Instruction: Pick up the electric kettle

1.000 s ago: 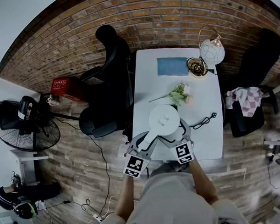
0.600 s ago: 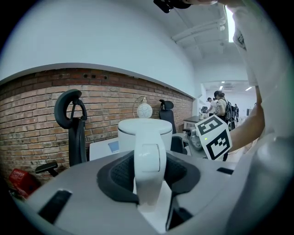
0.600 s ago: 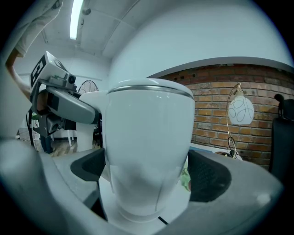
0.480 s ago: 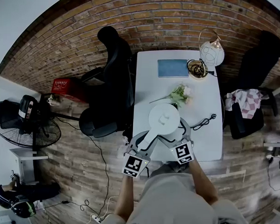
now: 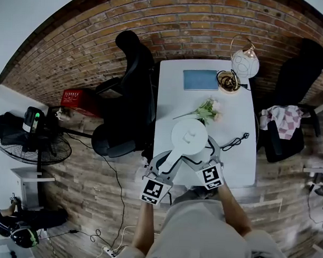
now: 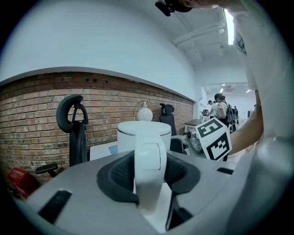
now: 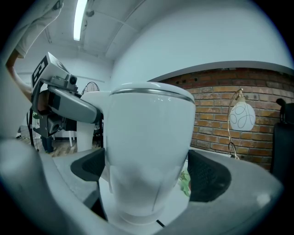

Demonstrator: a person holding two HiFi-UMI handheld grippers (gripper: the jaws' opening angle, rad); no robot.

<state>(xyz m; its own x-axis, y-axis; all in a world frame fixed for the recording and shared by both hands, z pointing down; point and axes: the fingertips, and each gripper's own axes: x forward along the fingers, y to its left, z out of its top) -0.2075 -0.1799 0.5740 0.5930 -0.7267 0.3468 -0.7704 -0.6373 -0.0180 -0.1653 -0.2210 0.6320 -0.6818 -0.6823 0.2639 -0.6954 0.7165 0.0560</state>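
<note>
A white electric kettle (image 5: 189,136) stands on the near part of the white table (image 5: 240,155). In the head view my left gripper (image 5: 170,160) comes in from the near left. In the left gripper view this gripper (image 6: 149,166) is shut on the kettle's handle (image 6: 149,160), with a dark pad (image 6: 115,174) on each side. My right gripper (image 5: 204,154) reaches in from the near right. In the right gripper view its jaws (image 7: 147,173) stand wide around the kettle's body (image 7: 147,151), the pads (image 7: 209,176) against its sides. Whether the kettle is off the table is unclear.
Behind the kettle lie a flower sprig (image 5: 207,108), a blue book (image 5: 200,79), a globe lamp (image 5: 244,60) and a black cable (image 5: 236,139). A black office chair (image 5: 128,87) stands left of the table. Another chair, with a checked cloth (image 5: 281,117), stands right.
</note>
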